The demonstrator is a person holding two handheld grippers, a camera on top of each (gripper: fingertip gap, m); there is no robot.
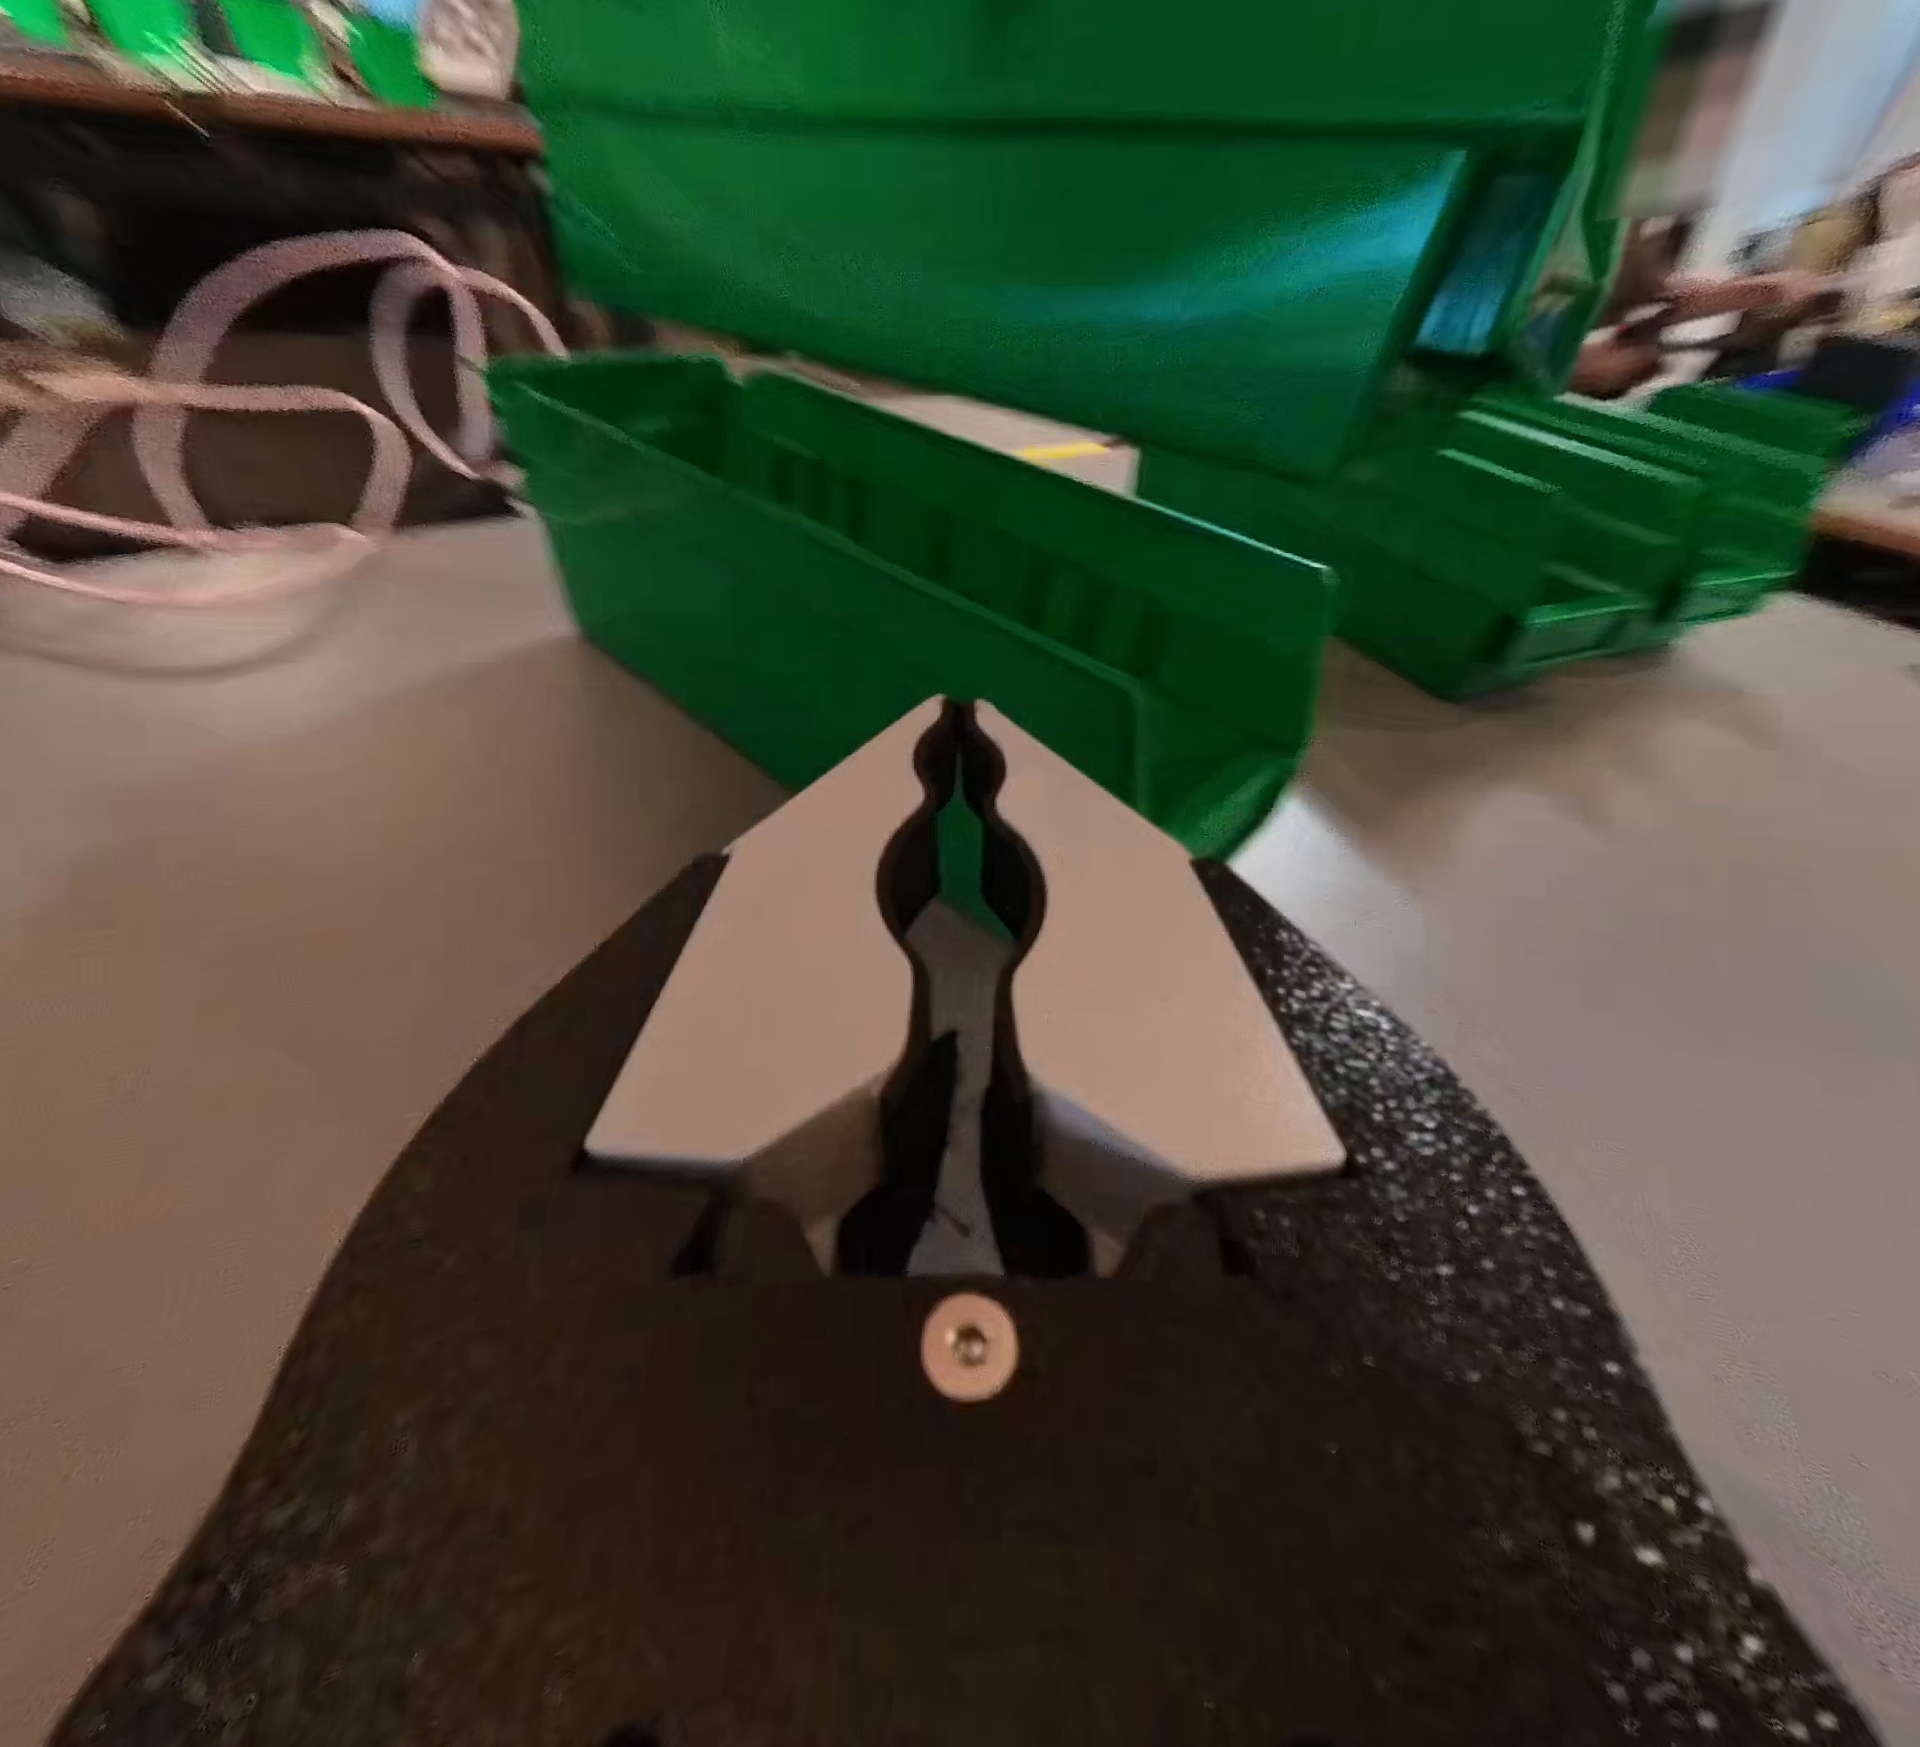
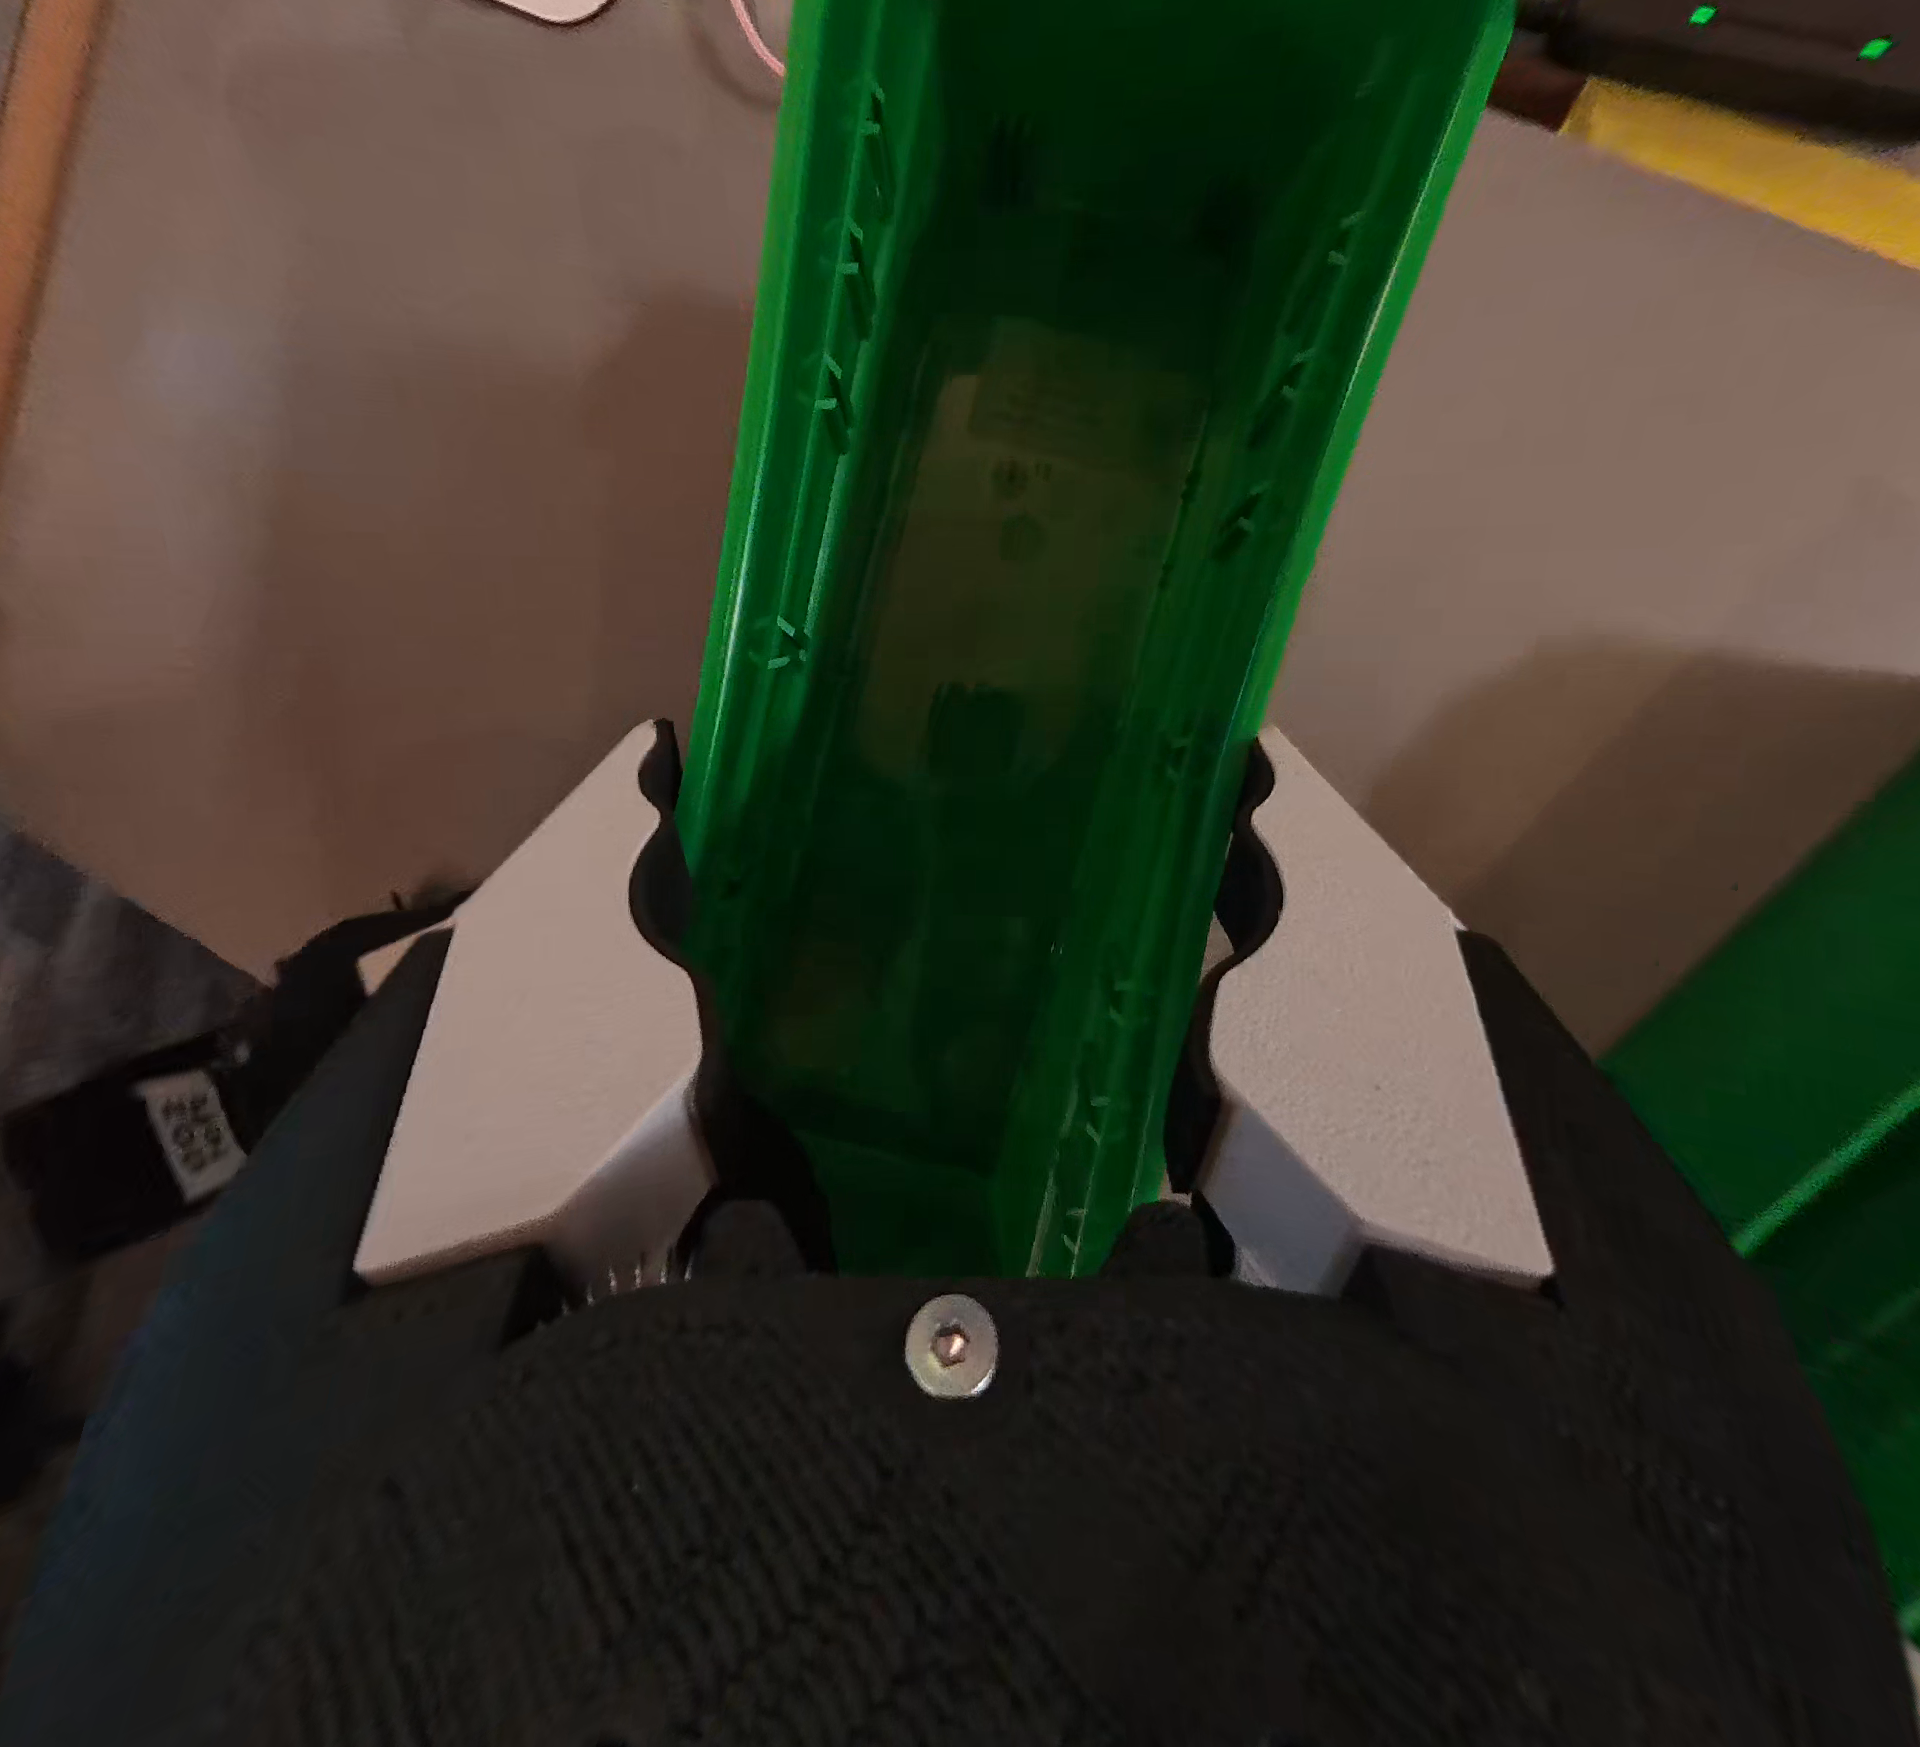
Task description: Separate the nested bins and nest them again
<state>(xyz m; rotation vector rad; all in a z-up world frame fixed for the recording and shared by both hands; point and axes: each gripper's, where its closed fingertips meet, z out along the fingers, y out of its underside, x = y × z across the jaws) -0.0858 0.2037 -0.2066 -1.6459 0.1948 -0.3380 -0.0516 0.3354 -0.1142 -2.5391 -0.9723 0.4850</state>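
The right tool (image 2: 956,949) clamped one green bin (image 2: 1039,502) by its two long walls and held it in the air, above the surface (image 2: 416,450). The left tool (image 1: 961,721) was pinched almost together, gripping the rim of a second bin (image 1: 831,554) that stood on the surface. I judged the separating step finished; the next move calls for aligning the lifted bin over the standing one.

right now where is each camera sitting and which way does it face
Left wrist view: low over the grey table, looking forward past its own shut left gripper at a green bin on the table; a lifted green bin hangs beyond.
Right wrist view: above the table, facing down along the lifted green bin, which the right gripper clamps between its fingers.
Shared: the lifted bin, the table and a pink cable.
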